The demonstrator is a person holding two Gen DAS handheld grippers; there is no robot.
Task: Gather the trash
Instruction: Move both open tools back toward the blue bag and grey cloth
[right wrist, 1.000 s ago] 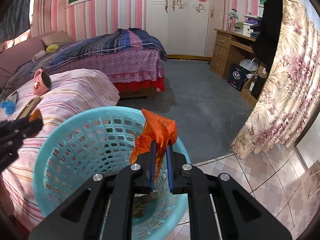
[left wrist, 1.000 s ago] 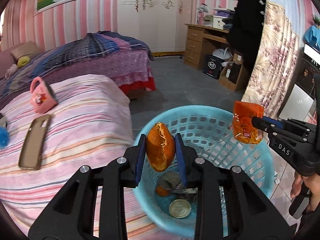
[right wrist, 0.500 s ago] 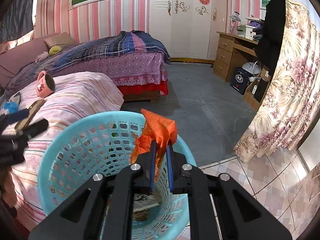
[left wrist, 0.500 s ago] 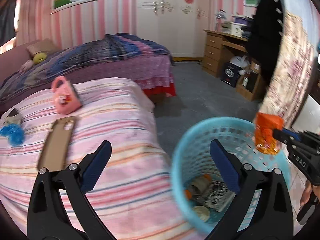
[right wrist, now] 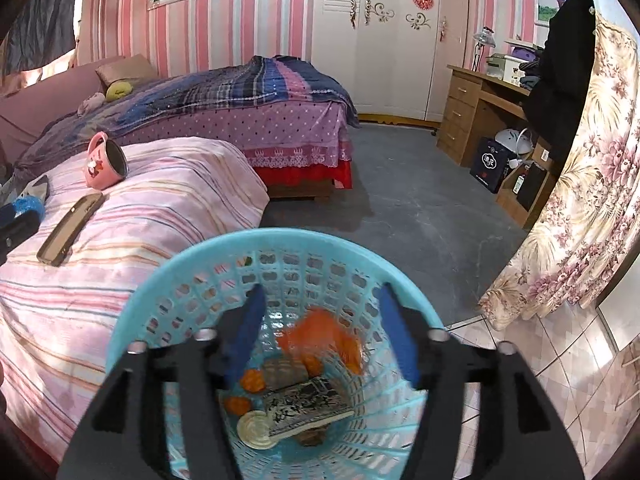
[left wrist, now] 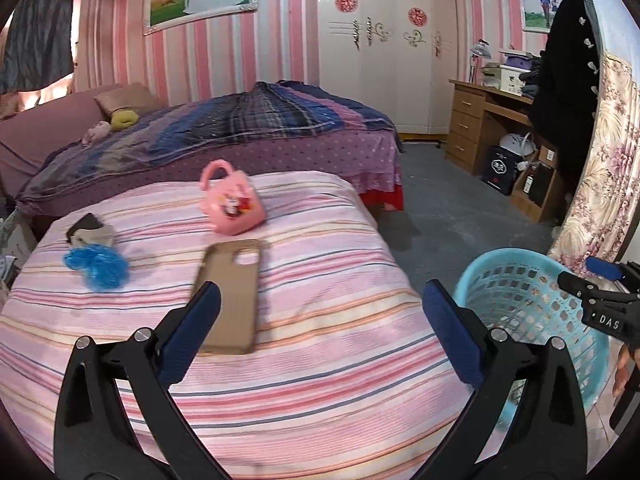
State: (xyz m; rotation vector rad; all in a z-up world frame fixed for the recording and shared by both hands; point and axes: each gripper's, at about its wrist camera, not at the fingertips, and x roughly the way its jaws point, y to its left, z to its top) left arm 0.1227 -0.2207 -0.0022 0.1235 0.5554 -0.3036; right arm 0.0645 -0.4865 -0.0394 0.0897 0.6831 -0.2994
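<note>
Left hand-held gripper (left wrist: pixel 320 316): angled down over the striped bed (left wrist: pixel 320 400), jaws spread wide, nothing between the blue pads (left wrist: pixel 192 336). Released.

Right hand-held gripper (right wrist: pixel 320 332): pointed down into the blue basket (right wrist: pixel 168 280), jaws opening at this moment, motion-blurred. Nothing is pressed by the pads; the orange wrapper (right wrist: pixel 320 336) is seen blurred between and below the jaws, inside the basket, clear of both pads. In the left wrist view the right gripper's fingertips are seen at the frame's right edge, over the basket's far rim, with part of a hand (left wrist: pixel 624 364) below them.

Basket: on the floor, just beside the bed's edge, at the seam between grey floor and tiles. Contents seen from the right wrist view: orange wrapper near the back wall, orange peel pieces (right wrist: pixel 240 400), a printed dark-and-white packet (right wrist: pixel 304 404), a round metal lid (right wrist: pixel 252 428) at the bottom.

On the bed, well apart from the basket: a tan phone case (left wrist: pixel 232 296) lying flat, a pink mug (left wrist: pixel 232 204) on its side beyond it, a blue crinkled ball (left wrist: pixel 96 264) to the left, touching a grey-brown scrap (left wrist: pixel 90 232).
</note>
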